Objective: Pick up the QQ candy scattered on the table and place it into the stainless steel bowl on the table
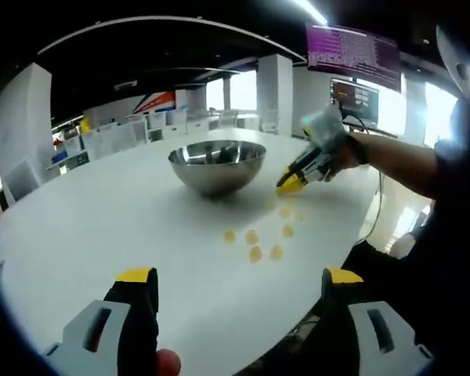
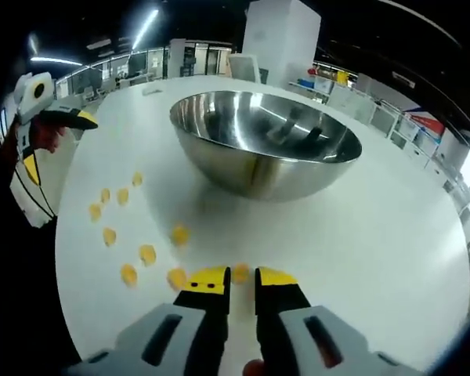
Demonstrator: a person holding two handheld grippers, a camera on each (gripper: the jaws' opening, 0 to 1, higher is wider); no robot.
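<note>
The stainless steel bowl (image 1: pixel 217 164) (image 2: pixel 266 141) stands on the white table (image 1: pixel 102 227), and I see nothing in it. Several yellow QQ candies (image 1: pixel 255 253) (image 2: pixel 146 253) lie scattered on the tabletop beside the bowl. My left gripper (image 1: pixel 241 276) (image 2: pixel 59 145) hovers at the table's near edge, jaws wide open and holding nothing. My right gripper (image 2: pixel 241 279) (image 1: pixel 291 185) is low over the table just right of the bowl. Its jaws are drawn close together, with one candy (image 2: pixel 240 272) pinched between the yellow tips.
A person's arm (image 1: pixel 392 157) reaches in from the right, holding the right gripper. Monitors (image 1: pixel 352 51) hang behind it. White chairs (image 1: pixel 110 137) and desks line the far side of the table. Bare tabletop spreads to the bowl's left and far side.
</note>
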